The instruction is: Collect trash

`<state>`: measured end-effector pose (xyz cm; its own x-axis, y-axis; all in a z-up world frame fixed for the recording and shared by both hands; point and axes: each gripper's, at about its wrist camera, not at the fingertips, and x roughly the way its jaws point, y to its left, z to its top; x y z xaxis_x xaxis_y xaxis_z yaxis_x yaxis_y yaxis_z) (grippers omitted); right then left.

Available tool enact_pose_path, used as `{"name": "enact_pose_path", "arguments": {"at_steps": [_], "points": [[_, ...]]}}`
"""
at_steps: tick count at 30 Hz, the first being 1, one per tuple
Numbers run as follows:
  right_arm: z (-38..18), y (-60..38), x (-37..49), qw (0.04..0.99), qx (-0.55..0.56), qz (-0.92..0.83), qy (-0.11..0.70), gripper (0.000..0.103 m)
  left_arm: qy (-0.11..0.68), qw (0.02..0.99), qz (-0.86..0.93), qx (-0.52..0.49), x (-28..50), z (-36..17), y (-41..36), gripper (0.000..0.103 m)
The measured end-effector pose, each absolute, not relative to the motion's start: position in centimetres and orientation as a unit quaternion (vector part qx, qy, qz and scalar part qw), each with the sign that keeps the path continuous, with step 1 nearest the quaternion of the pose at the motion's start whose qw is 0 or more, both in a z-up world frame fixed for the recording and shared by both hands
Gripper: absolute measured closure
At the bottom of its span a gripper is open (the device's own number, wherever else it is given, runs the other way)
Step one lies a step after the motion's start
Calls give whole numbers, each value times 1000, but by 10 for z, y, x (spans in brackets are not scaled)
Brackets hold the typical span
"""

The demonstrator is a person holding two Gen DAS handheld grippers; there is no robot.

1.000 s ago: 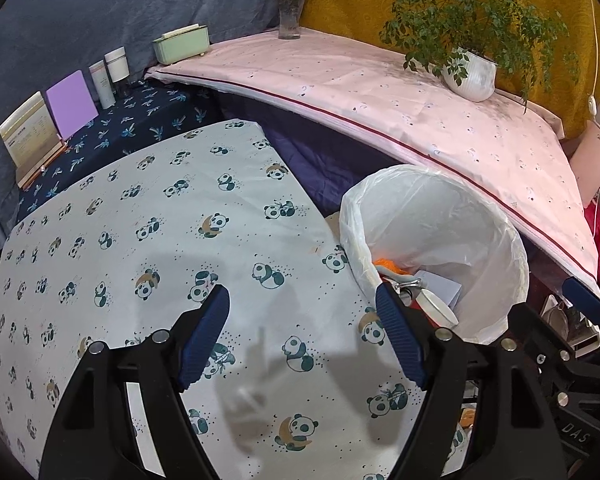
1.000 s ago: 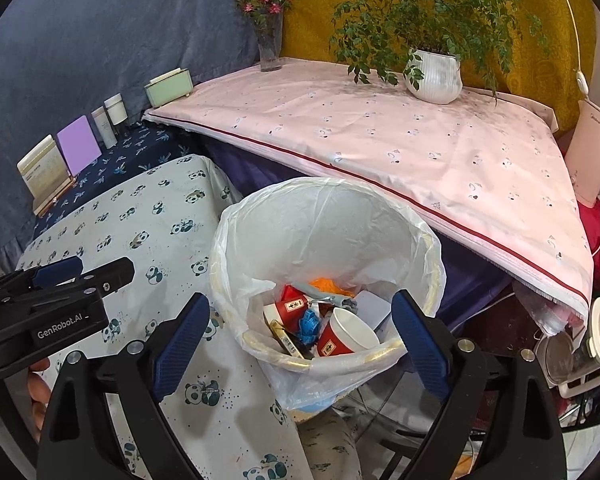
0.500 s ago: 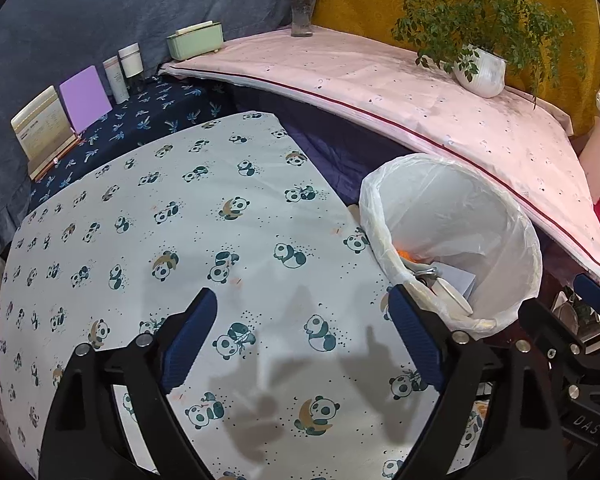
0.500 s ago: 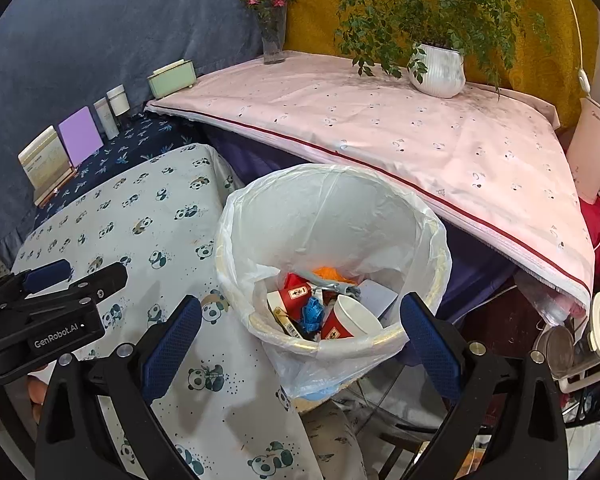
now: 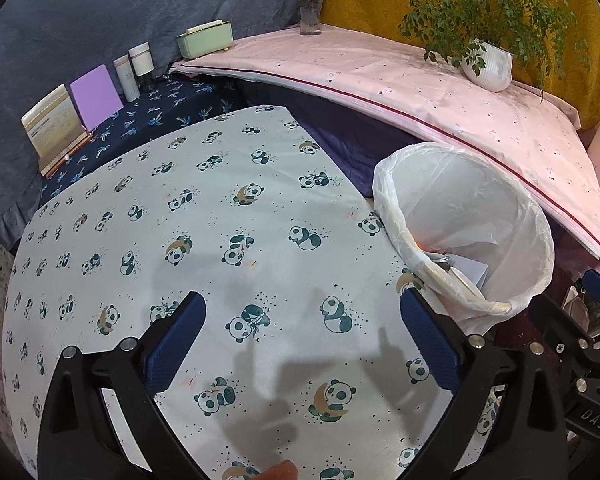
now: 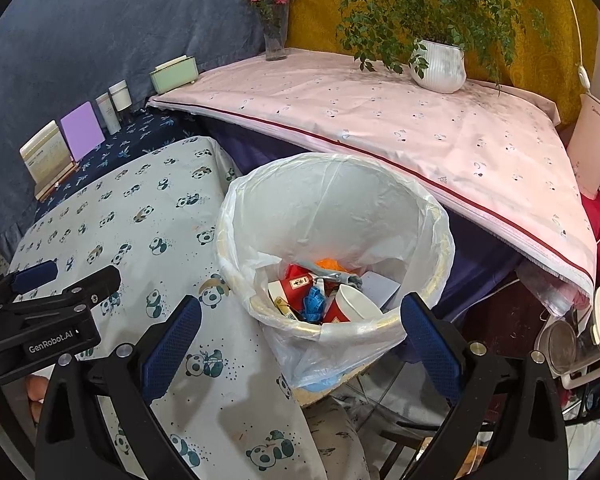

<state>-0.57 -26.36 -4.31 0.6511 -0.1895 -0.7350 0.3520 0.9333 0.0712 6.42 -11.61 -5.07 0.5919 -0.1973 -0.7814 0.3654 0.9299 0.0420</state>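
Observation:
A trash bin with a white plastic liner [image 6: 332, 216] stands beside the panda-print table [image 6: 140, 224]. Inside lie a red and white paper cup [image 6: 350, 306], a red carton [image 6: 298, 282], a blue wrapper [image 6: 314, 304], orange scraps and white paper. My right gripper [image 6: 300, 340] is open and empty, above the bin's near rim. My left gripper [image 5: 302, 340] is open and empty above the table [image 5: 204, 216], left of the bin [image 5: 464, 216]. It also shows in the right wrist view [image 6: 40, 312] at the left edge.
A pink-covered shelf [image 6: 380, 120] behind the bin holds a potted plant [image 6: 438, 64], a flower vase [image 6: 276, 36] and a green box [image 6: 174, 74]. Books and white jars [image 5: 92, 96] stand on the dark blue cloth at the back left. Appliances [image 6: 580, 336] sit low right.
Both grippers have drawn back and up from the bin and table, so the view is wider. Both stay open and empty.

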Motion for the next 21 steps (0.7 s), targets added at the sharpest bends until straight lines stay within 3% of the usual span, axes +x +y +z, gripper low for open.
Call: {"name": "enact_pose_path", "arguments": {"at_steps": [21], "points": [[-40,-246,-14,910,64,-163,376,7,422,890,-141,99,55,-58,-110,9]]}}
